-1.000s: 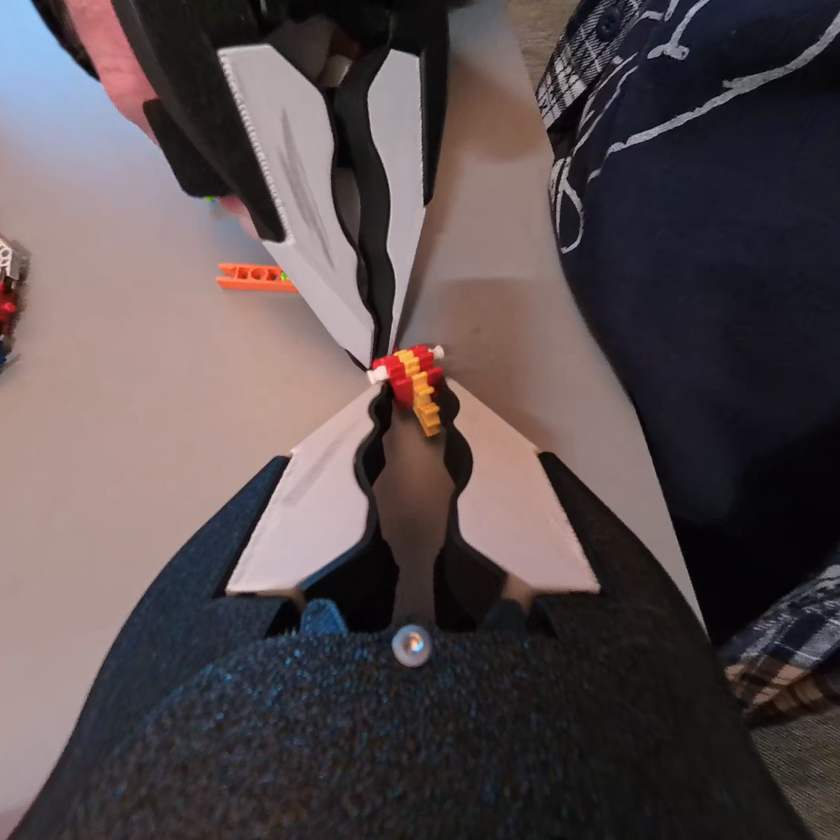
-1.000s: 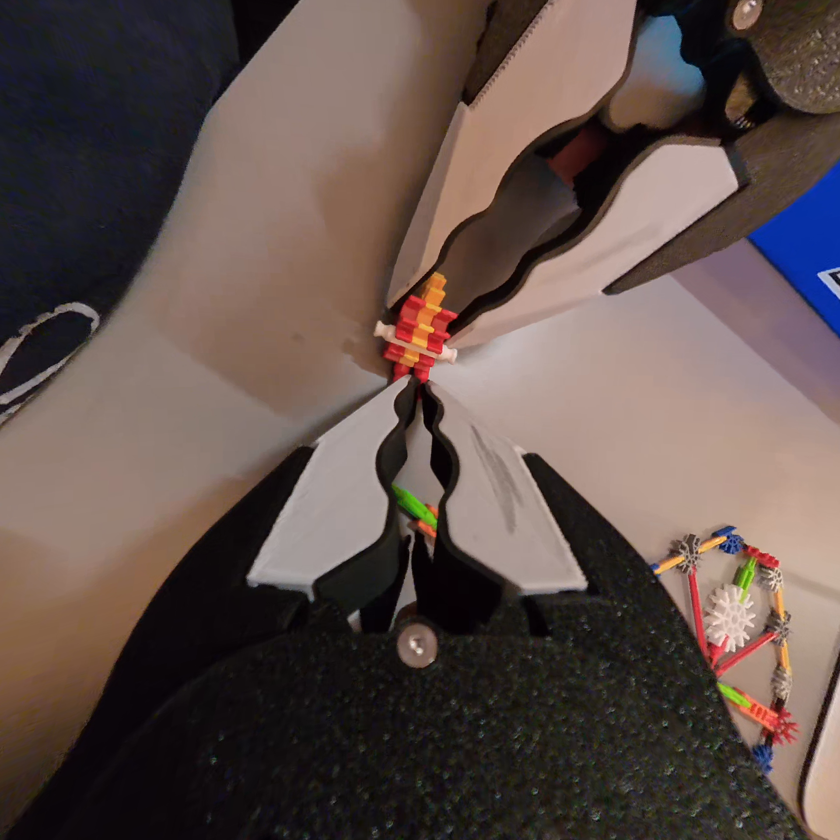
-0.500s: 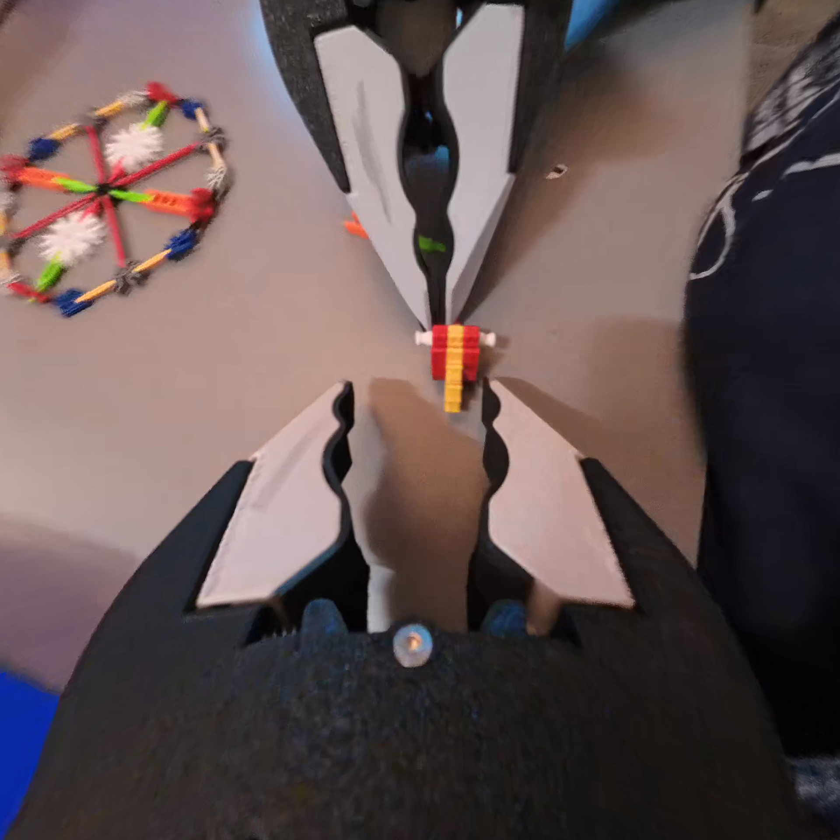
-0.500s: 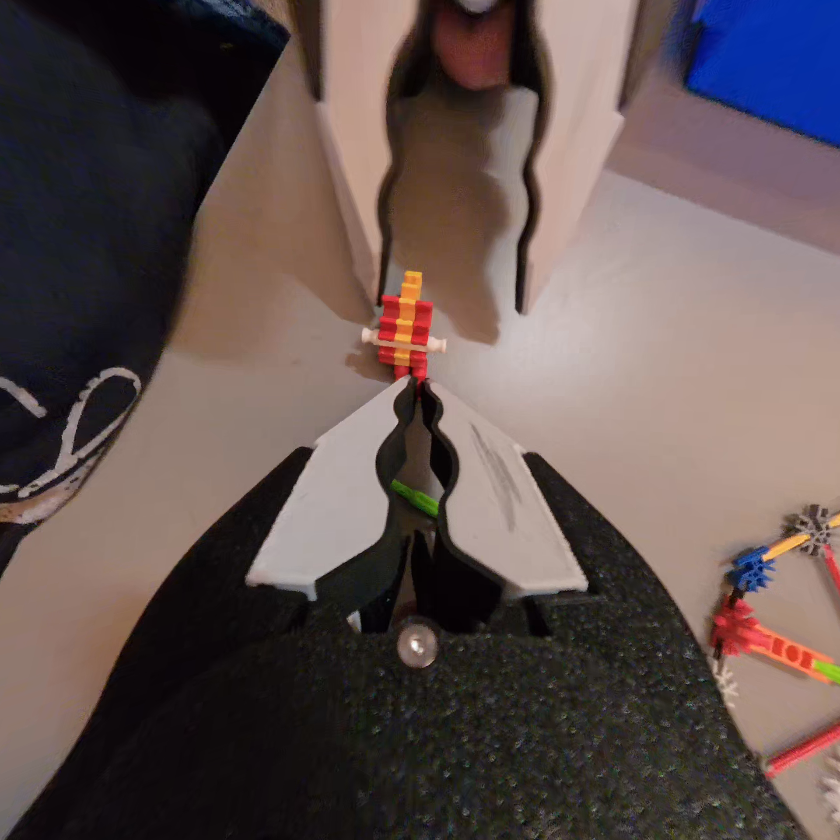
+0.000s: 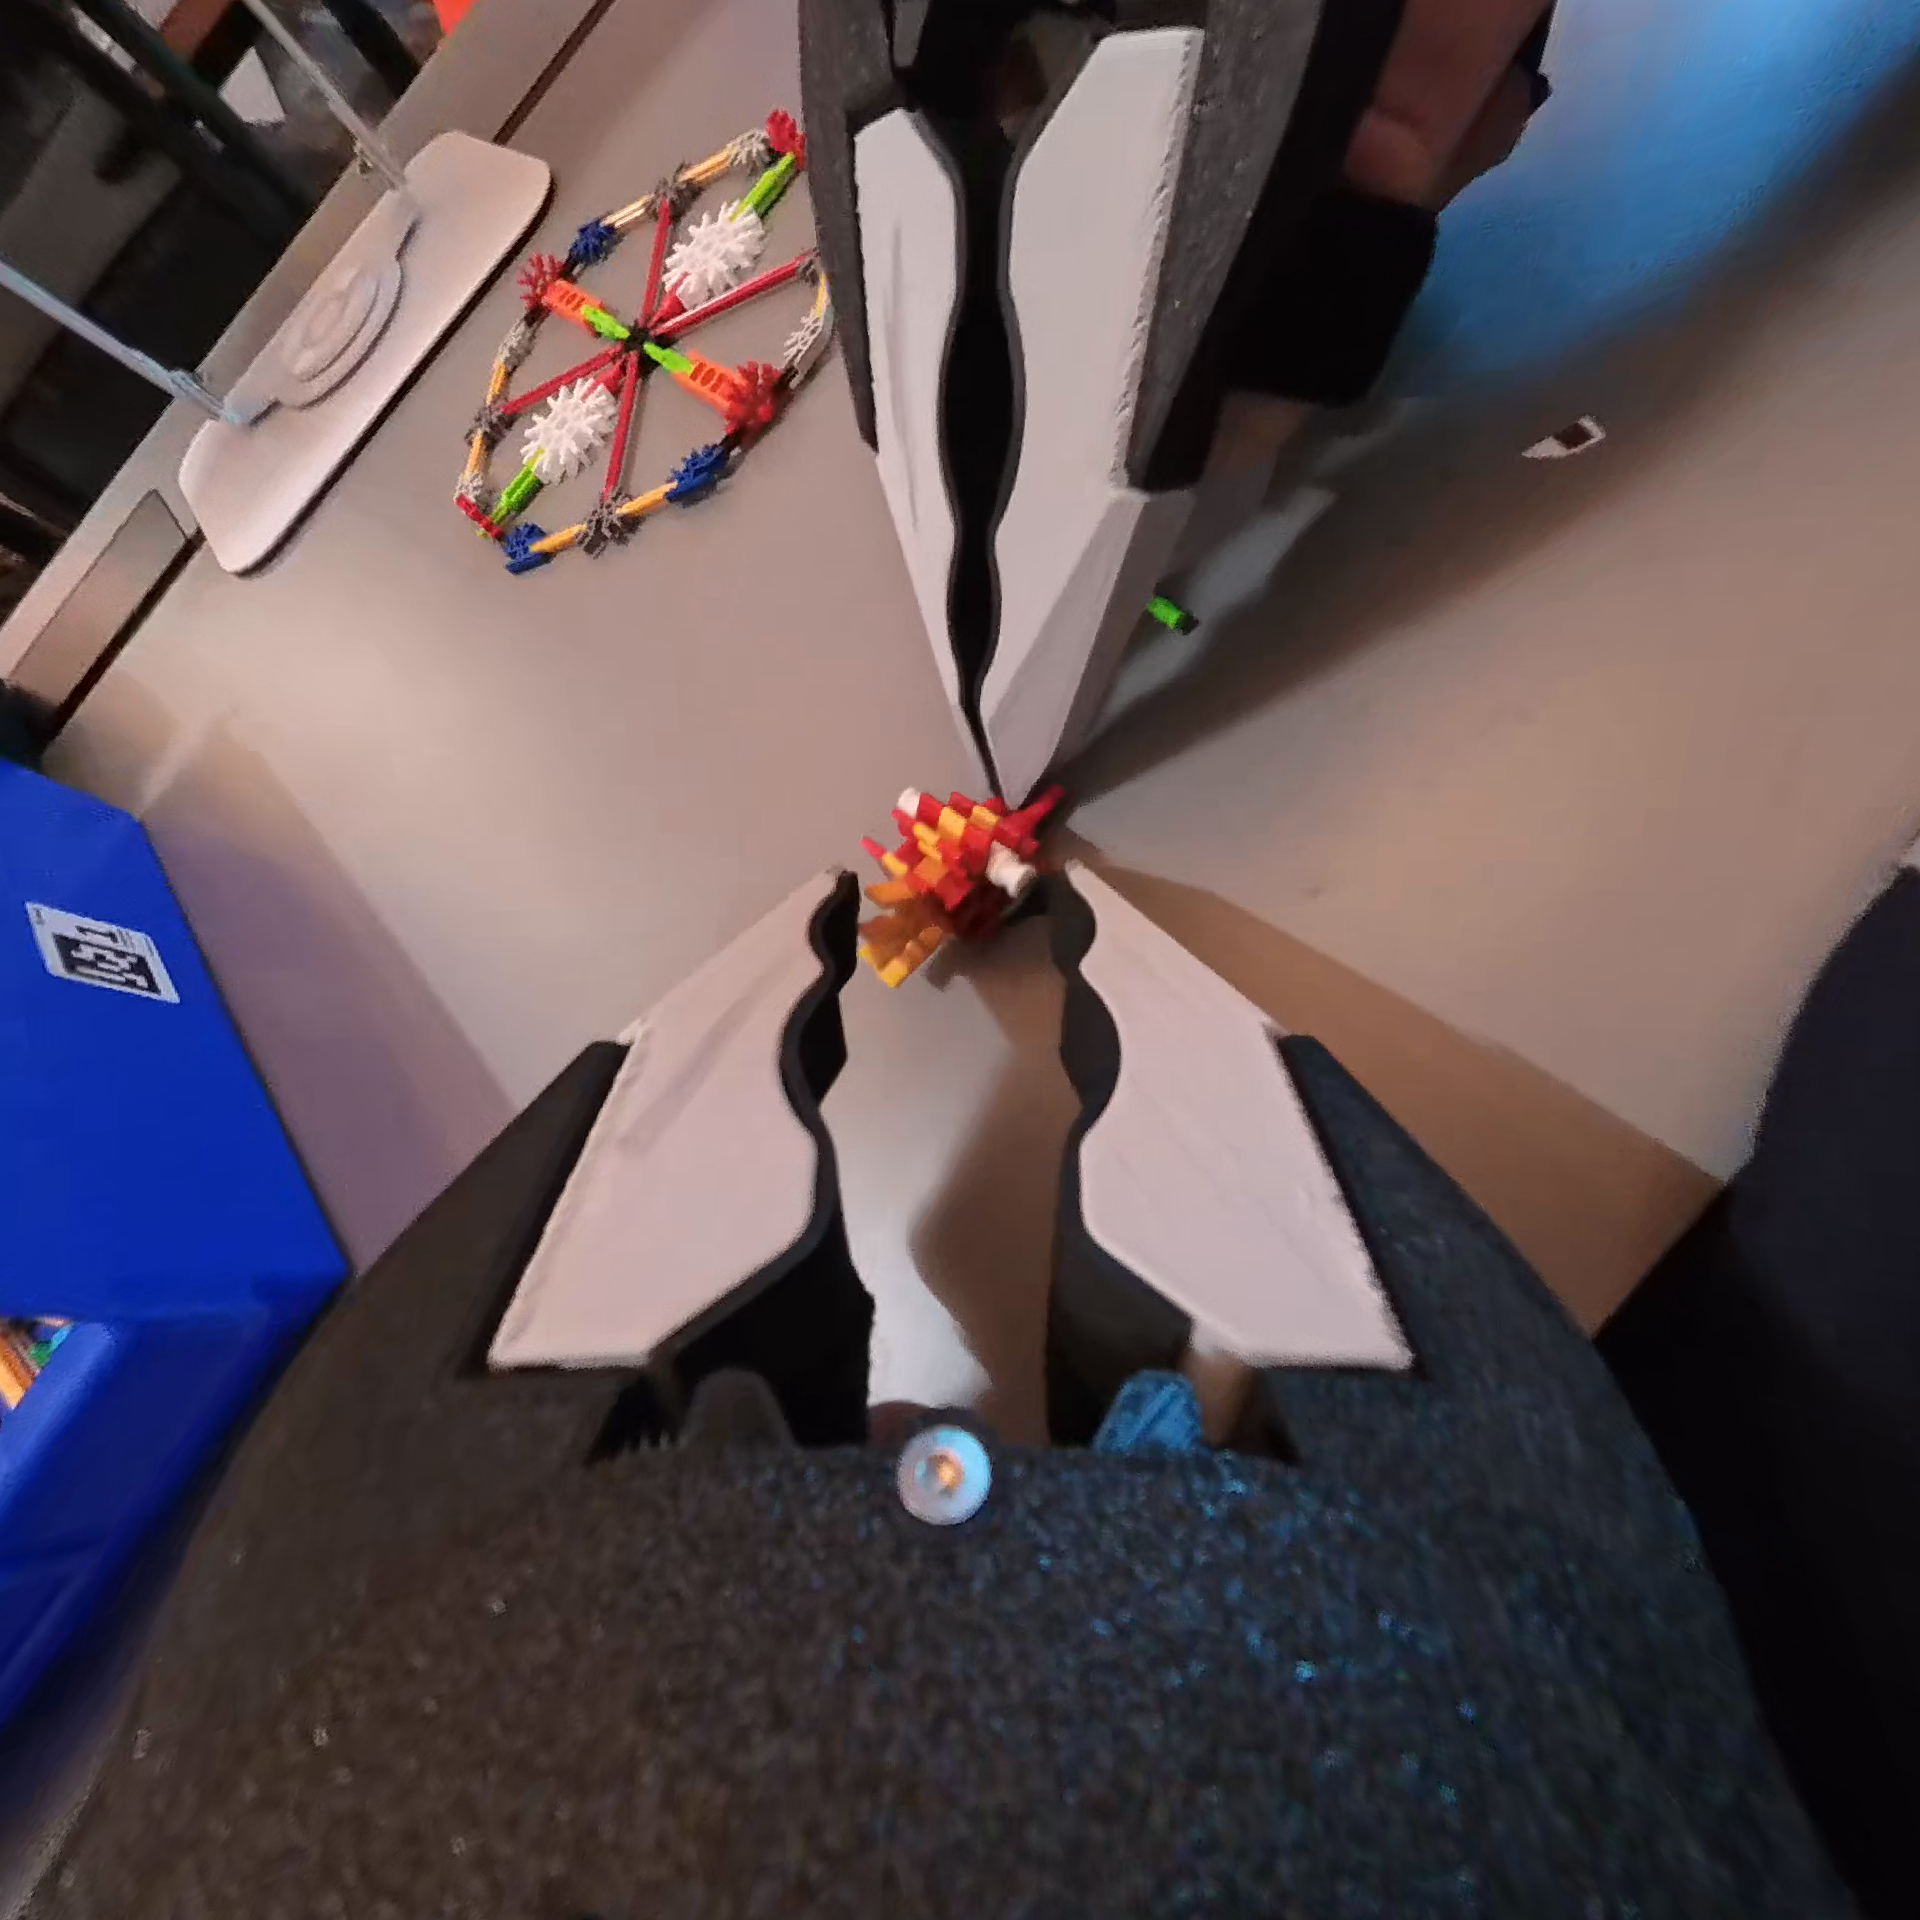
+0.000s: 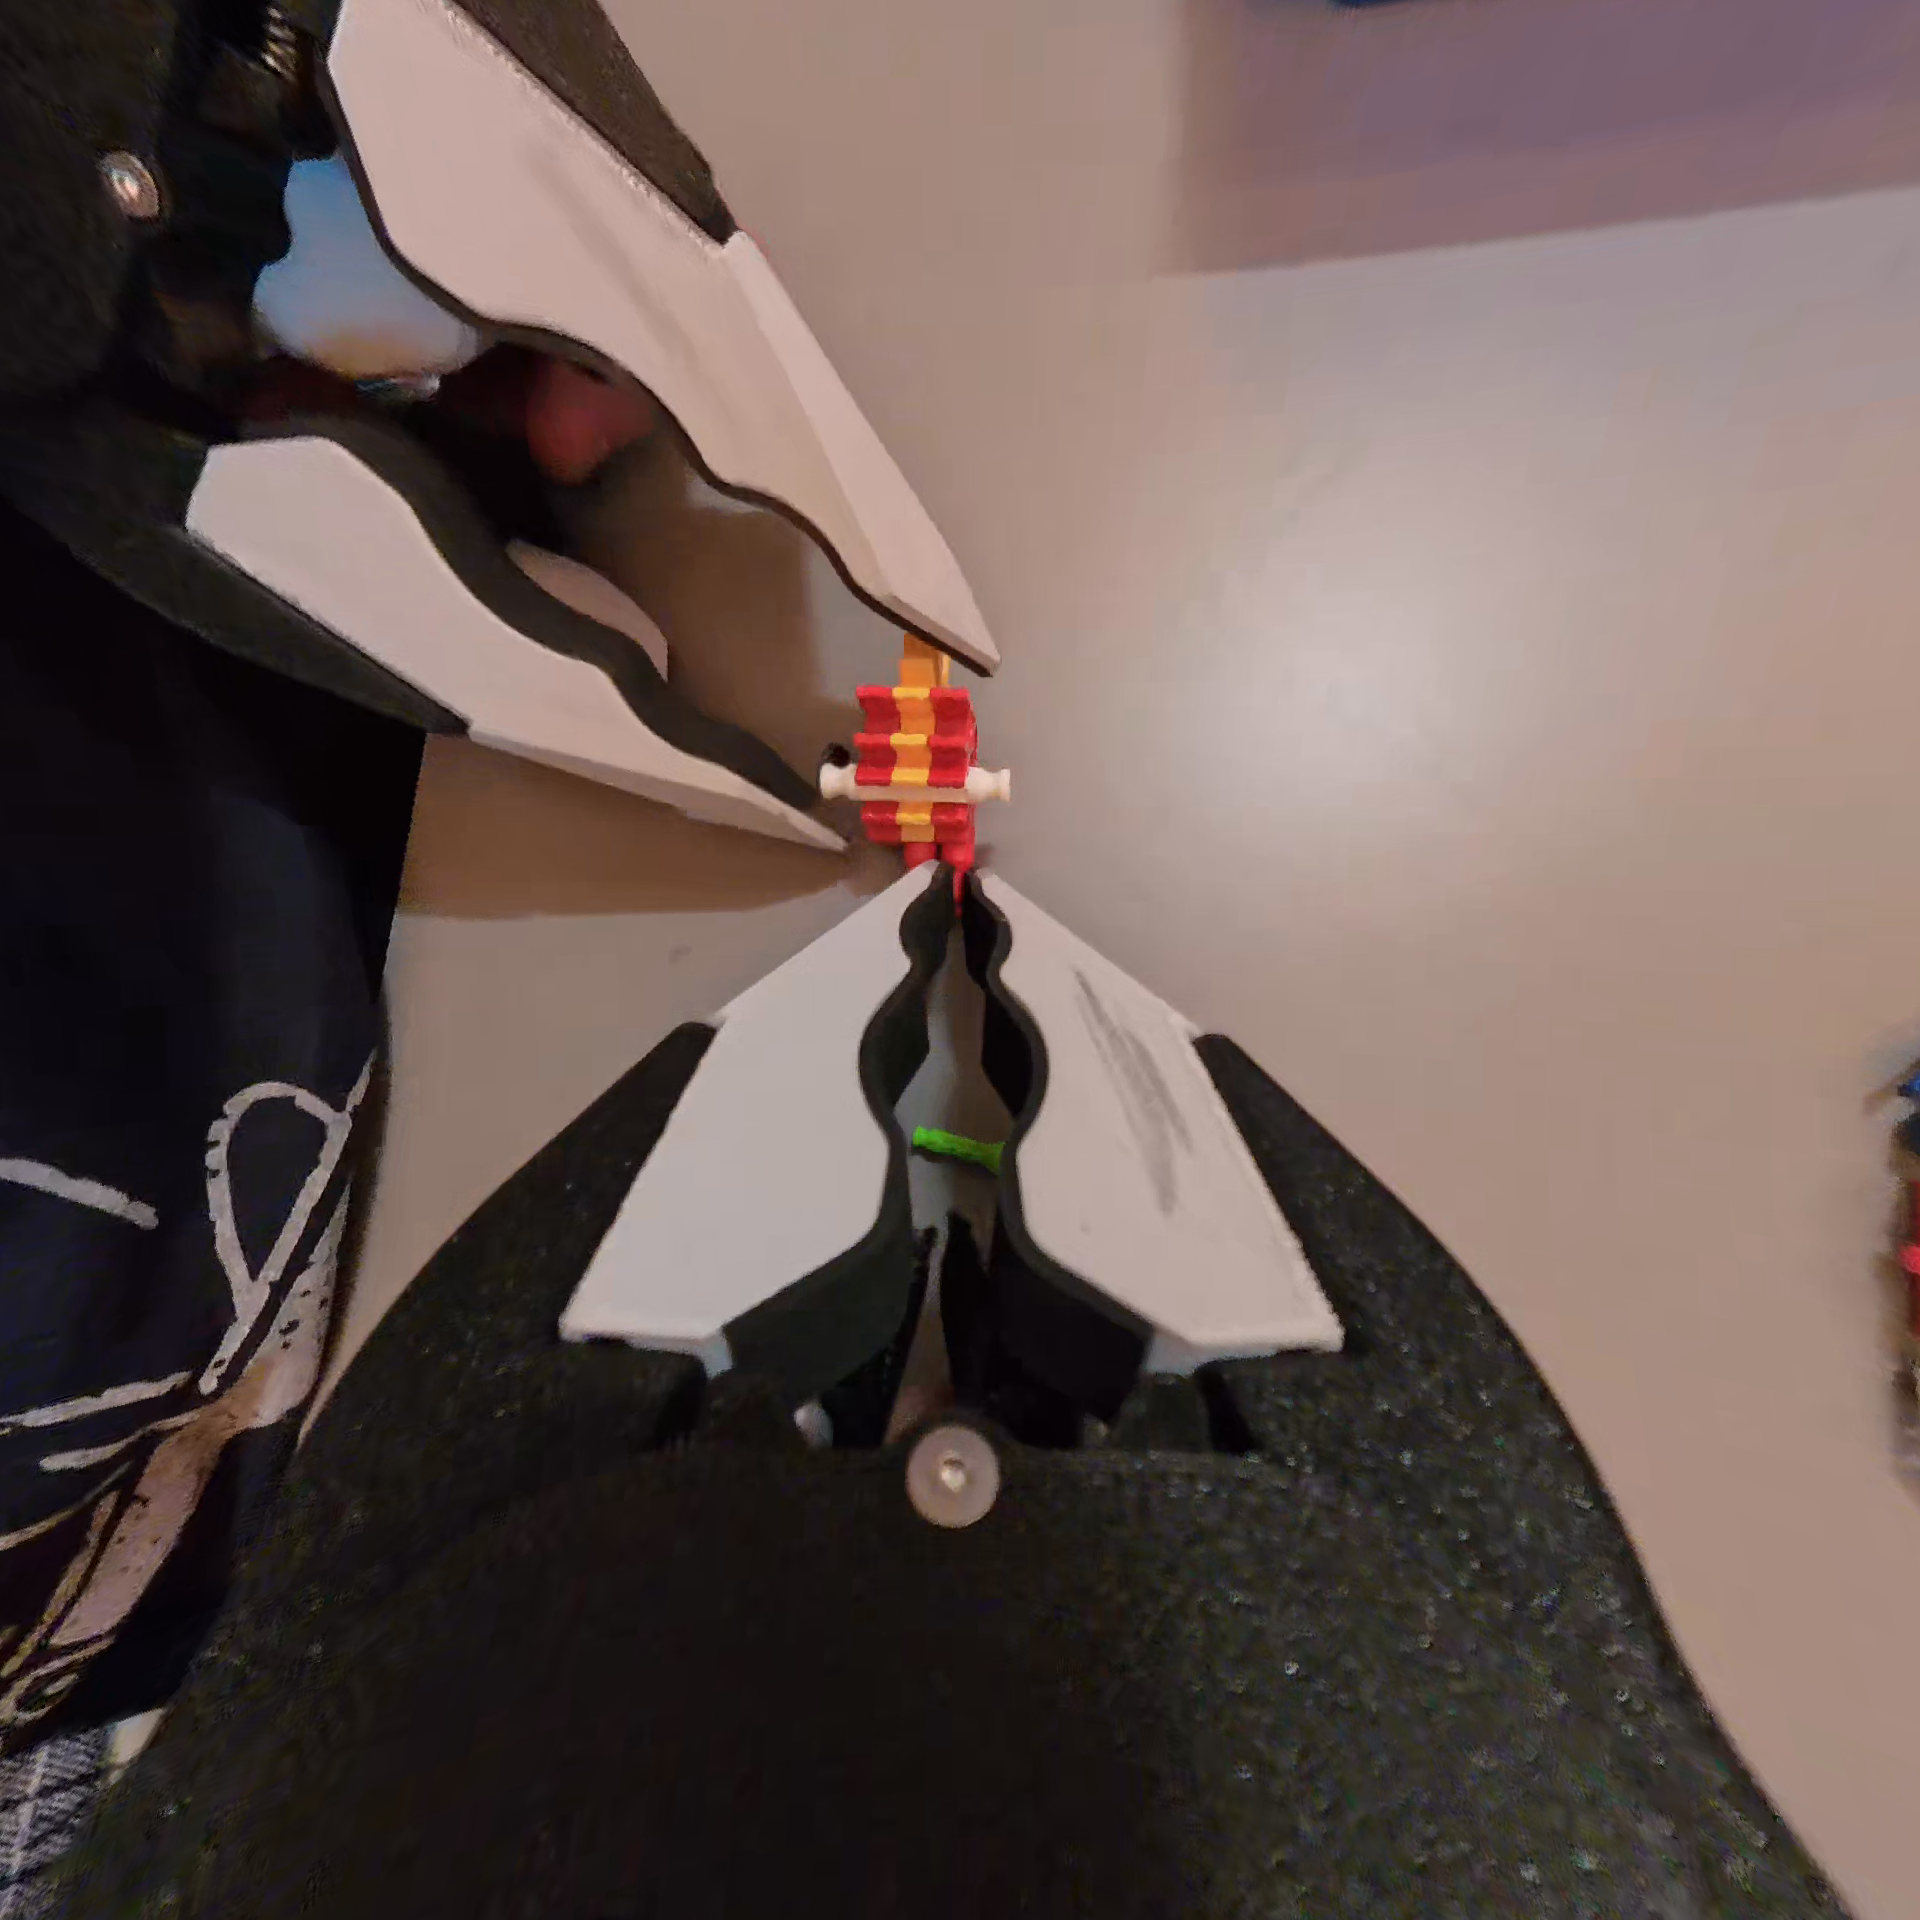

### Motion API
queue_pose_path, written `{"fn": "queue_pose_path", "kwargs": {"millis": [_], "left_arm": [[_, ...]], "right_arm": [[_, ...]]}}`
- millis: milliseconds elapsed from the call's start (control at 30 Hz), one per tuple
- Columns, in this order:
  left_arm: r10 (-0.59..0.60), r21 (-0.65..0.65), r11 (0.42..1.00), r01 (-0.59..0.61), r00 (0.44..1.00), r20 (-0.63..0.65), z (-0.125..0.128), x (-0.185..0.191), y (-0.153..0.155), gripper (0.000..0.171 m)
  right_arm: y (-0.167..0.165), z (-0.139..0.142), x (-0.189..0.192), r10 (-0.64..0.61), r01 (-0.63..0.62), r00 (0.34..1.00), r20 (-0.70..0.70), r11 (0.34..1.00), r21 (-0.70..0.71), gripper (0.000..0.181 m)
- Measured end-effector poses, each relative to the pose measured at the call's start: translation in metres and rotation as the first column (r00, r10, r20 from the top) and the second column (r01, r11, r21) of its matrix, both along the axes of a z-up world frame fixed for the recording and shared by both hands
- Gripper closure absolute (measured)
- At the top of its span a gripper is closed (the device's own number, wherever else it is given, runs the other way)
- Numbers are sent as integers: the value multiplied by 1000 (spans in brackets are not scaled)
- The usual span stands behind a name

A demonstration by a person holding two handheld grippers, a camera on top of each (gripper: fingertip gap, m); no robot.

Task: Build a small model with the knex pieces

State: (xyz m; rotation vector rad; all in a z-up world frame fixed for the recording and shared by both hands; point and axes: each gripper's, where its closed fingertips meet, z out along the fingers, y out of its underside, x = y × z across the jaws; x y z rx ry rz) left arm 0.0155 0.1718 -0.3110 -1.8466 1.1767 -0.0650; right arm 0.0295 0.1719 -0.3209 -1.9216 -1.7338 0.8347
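your right hand-held gripper (image 6: 951,883) is pinched shut on the near tip of the small red-and-yellow stacked piece (image 6: 914,764), the one with a white rod (image 6: 914,788) through it; the piece sticks out past the fingertips, above the pale worktop (image 6: 1455,623)

your left hand-held gripper (image 5: 951,904) stands open, jaws roughly a piece-width apart, either side of the far end of the same piece (image 5: 951,878); neither finger looks pressed on it, though one tip sits just beside the yellow end. blur makes actual contact hard to call

a green rod (image 6: 956,1145) lies on the worktop under the right gripper, seen through the gap between its fingers; not held

off to the far left in the left wrist view: a flat wheel of coloured rods and white snowflake connectors (image 5: 639,348), a grey stand base (image 5: 353,332), a blue bin (image 5: 114,1143) at the near left. dark clothing of a person at the edge

judgement on doing it well: keep the right grip steady and level, bring the left jaws square onto the flat faces of the stack, not onto the white rod ends, and close slowly so the piece doesn't twist out
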Motion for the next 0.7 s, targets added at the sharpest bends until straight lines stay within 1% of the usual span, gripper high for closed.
{"fn": "queue_pose_path", "kwargs": {"millis": [133, 267, 467, 633, 700], "left_arm": [[23, -23, 999, -23, 1000, -13, -3, 5, 7, 137], [17, -58, 998, -17, 1000, -5, -5, 5, 10, 139], [-32, -103, 994, 34, 999, 23, -6, 5, 11, 140], [-117, -160, 979, 125, 991, 61, -7, 6, 12, 141], [-129, -187, 972, 141, 989, 73, -7, 6, 12, 141]], "right_arm": [[0, 0, -1, -9, 9, 1000, 4, 1000, 25, 181], [1, 0, -1, -3, 3, 1000, 10, 999, 51, 181], [1, 0, -1, 41, -42, 999, 20, 995, 92, 181], [1, 0, -2, 83, -89, 996, 45, 985, 146, 181], [2, 0, -2, 103, -112, 993, 61, 979, 169, 181]]}}
